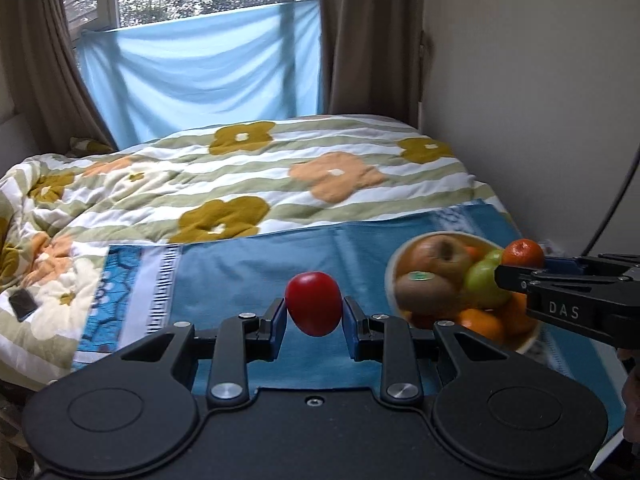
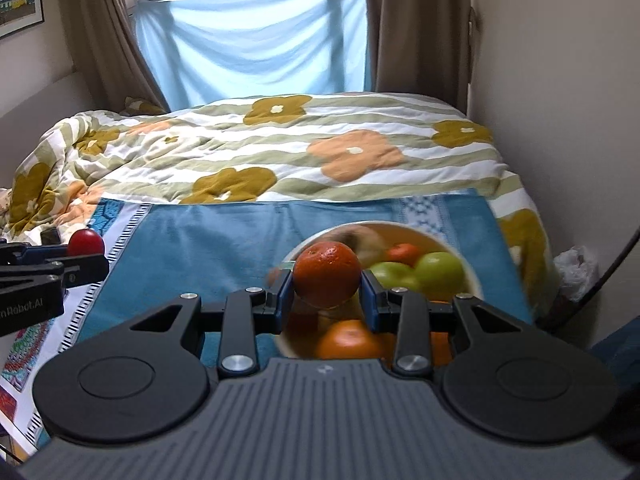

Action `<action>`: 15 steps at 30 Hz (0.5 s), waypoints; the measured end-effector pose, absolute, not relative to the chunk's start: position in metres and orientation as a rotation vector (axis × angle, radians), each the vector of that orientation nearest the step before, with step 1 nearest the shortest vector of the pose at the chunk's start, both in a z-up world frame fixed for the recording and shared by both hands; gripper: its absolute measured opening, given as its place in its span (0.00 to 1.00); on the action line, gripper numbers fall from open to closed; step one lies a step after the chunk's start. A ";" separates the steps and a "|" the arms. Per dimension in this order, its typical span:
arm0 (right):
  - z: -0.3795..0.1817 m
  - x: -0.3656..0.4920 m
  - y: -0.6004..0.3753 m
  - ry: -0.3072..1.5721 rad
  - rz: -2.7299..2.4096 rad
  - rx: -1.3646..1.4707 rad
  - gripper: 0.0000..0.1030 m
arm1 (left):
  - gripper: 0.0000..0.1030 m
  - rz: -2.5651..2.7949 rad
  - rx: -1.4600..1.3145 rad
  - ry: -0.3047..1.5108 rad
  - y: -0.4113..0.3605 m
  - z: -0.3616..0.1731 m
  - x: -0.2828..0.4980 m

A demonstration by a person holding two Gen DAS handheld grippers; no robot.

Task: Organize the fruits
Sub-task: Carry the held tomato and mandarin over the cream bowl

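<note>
While grippers (image 1: 314,314) (image 2: 327,294) hold fruit above cloth (image 1: 240,264), bowl (image 2: 472,276) nears edge

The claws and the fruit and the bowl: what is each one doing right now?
Left claw: shut on the red fruit, held above the blue cloth.
Right claw: shut on the orange, held over the bowl.
Bowl: upright on the blue cloth, holding fruit.
Green apples: lying in the bowl.
Kiwi: on top of the pile.
</note>
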State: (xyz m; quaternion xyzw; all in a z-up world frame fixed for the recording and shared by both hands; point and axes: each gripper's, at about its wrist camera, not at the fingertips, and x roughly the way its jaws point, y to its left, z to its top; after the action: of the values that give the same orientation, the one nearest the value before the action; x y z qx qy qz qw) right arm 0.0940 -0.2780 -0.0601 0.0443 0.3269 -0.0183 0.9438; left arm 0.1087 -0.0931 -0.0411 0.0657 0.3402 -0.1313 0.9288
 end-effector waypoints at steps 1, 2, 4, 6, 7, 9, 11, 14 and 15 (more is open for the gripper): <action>-0.060 0.093 -0.286 0.665 -0.040 0.092 0.49 | 0.32 -0.276 0.136 0.697 -0.102 -0.042 0.107; -0.060 0.092 -0.293 0.665 -0.043 0.093 0.49 | 0.32 -0.283 0.136 0.698 -0.109 -0.042 0.107; -0.060 0.091 -0.308 0.663 -0.049 0.096 0.49 | 0.32 -0.296 0.137 0.700 -0.124 -0.044 0.106; -0.062 0.091 -0.322 0.663 -0.053 0.098 0.49 | 0.32 -0.308 0.140 0.703 -0.139 -0.047 0.107; -0.063 0.092 -0.329 0.663 -0.056 0.097 0.49 | 0.32 -0.314 0.142 0.706 -0.146 -0.049 0.108; -0.066 0.094 -0.342 0.665 -0.058 0.096 0.49 | 0.32 -0.326 0.146 0.715 -0.160 -0.054 0.109; -0.070 0.096 -0.354 0.669 -0.059 0.097 0.49 | 0.32 -0.337 0.151 0.725 -0.174 -0.060 0.111; -0.076 0.100 -0.371 0.678 -0.053 0.097 0.49 | 0.32 -0.348 0.161 0.739 -0.194 -0.069 0.115; -0.079 0.103 -0.376 0.683 -0.051 0.097 0.49 | 0.32 -0.351 0.166 0.745 -0.199 -0.072 0.117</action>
State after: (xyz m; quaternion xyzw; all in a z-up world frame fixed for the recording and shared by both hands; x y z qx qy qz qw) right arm 0.1025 -0.3761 -0.0790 0.0477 0.3345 -0.0248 0.9409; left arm 0.1166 -0.1995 -0.0717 0.0806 0.3615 -0.1702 0.9131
